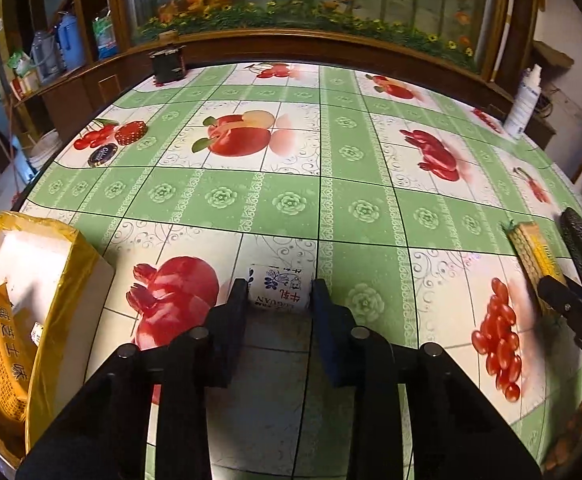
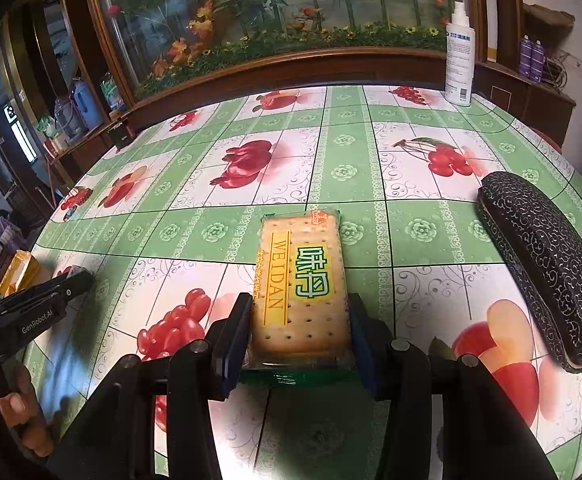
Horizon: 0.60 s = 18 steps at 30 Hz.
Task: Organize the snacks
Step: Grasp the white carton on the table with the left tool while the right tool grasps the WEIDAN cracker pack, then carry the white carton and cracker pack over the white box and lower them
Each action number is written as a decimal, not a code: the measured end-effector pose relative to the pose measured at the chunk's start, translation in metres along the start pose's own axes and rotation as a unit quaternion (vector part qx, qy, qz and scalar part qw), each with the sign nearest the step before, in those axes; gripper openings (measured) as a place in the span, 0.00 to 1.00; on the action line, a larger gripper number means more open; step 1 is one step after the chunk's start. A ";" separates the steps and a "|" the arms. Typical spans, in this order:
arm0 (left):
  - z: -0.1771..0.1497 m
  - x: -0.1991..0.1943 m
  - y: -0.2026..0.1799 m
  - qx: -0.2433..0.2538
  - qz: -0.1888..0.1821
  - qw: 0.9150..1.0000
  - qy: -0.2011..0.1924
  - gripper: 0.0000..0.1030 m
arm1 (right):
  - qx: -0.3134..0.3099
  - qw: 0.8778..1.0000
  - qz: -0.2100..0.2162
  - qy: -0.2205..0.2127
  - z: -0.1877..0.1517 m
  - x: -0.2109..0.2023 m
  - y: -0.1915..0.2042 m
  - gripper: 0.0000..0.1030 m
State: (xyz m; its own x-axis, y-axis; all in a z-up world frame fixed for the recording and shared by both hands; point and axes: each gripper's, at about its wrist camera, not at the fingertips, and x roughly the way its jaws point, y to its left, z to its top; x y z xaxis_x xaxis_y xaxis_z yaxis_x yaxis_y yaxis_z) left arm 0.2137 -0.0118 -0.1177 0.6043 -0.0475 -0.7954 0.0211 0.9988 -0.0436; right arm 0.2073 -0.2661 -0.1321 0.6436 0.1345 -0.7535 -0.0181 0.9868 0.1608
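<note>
The middle of the table (image 1: pixel 291 200) lies open from the near edge to the far wooden ledge (image 1: pixel 331 46), room enough for either hand to pass. On the left near edge a yellow-lined box (image 1: pixel 57 280) with snack packets stands in the way. At the right edge a black patterned case (image 2: pixel 543 272) blocks the side. Far right, a white spray bottle (image 2: pixel 459 56) stands upright; far left, a small dark box (image 1: pixel 167 65) sits by the ledge

two snack packets (image 2: pixel 301 280), one box (image 1: pixel 31 280), one case (image 2: pixel 547 268)
</note>
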 end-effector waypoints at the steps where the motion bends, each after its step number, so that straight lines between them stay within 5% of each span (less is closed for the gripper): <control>1: -0.001 -0.002 0.003 -0.001 -0.005 1.000 0.000 0.27 | 0.001 1.000 0.003 0.000 -0.001 -0.001 0.000 0.46; 11: -0.026 -0.039 0.043 -0.050 -0.100 0.994 -0.009 0.27 | 0.007 0.998 0.060 -0.020 -0.021 -0.030 0.011 0.46; 18: -0.048 -0.089 0.052 -0.045 -0.094 0.994 -0.040 0.27 | 0.003 0.993 0.106 -0.050 -0.029 -0.067 0.027 0.46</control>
State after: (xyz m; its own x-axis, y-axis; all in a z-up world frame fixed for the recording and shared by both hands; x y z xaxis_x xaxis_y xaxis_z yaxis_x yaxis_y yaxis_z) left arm 0.1224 0.0442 -0.0781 0.6578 -0.2296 -0.7174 0.0718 0.9672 -0.2437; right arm 0.1418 -0.2457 -0.0957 0.6981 0.3290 -0.6359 -0.1568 0.9369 0.3125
